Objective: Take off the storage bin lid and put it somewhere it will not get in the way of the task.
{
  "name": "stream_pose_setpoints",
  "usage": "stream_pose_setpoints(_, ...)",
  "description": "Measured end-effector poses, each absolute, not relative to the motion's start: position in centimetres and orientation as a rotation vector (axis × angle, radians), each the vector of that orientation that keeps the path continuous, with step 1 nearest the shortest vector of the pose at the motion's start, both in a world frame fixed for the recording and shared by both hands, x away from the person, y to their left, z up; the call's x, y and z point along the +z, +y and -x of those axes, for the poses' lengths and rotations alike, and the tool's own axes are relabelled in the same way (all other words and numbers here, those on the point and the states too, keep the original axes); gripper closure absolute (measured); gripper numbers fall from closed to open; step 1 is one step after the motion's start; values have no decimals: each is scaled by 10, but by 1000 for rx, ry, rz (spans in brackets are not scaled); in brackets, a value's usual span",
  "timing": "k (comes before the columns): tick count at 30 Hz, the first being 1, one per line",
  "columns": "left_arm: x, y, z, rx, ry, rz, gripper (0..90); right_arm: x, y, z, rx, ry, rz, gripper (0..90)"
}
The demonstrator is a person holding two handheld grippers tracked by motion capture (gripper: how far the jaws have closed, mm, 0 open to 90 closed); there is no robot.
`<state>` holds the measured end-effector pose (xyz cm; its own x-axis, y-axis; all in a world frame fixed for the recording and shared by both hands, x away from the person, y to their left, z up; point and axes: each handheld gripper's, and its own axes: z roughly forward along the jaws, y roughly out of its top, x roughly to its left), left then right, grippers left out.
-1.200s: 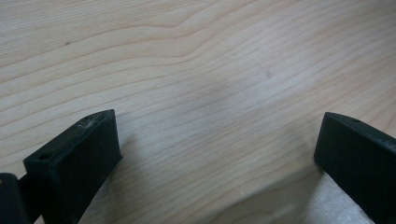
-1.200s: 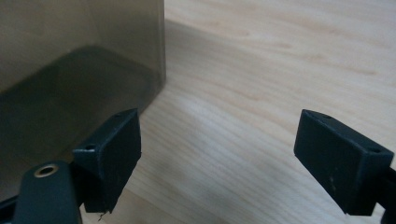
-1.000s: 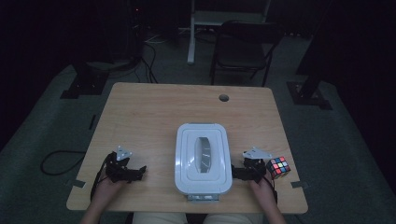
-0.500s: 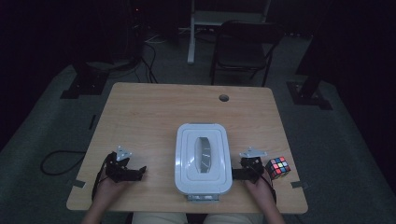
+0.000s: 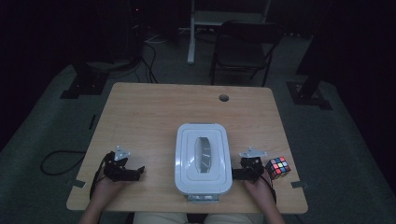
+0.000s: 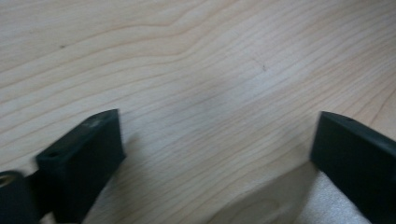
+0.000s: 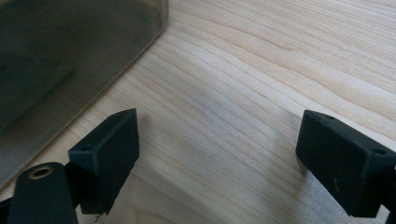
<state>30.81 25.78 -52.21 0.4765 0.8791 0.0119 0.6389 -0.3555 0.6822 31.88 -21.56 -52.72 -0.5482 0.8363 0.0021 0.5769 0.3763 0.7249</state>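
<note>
Jaws of both grippers stand wide apart with only bare table (image 5: 154,116) between them. On the left gripper (image 5: 135,172) they have just been closing a little, nothing in the gap. Well off beyond its jaw tips lies the white lidded box (image 5: 203,158). Jaws of the right gripper (image 5: 235,173) point at that box from the other side, its wall (image 7: 70,60) just beside one jaw. A colour cube (image 5: 277,167) sits close behind that gripper.
</note>
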Motion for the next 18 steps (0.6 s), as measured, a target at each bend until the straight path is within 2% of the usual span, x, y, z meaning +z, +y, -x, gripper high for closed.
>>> stream_pose_setpoints(7, -515, 257, -306, 482, 1213, -2121, 53, -527, -216, -317, 979, 2273, -1235, 132)
stream_pose_setpoints(18, -481, 243, -296, 414, 1116, -2090, 53, -527, -216, -317, 979, 2273, -1236, 131)
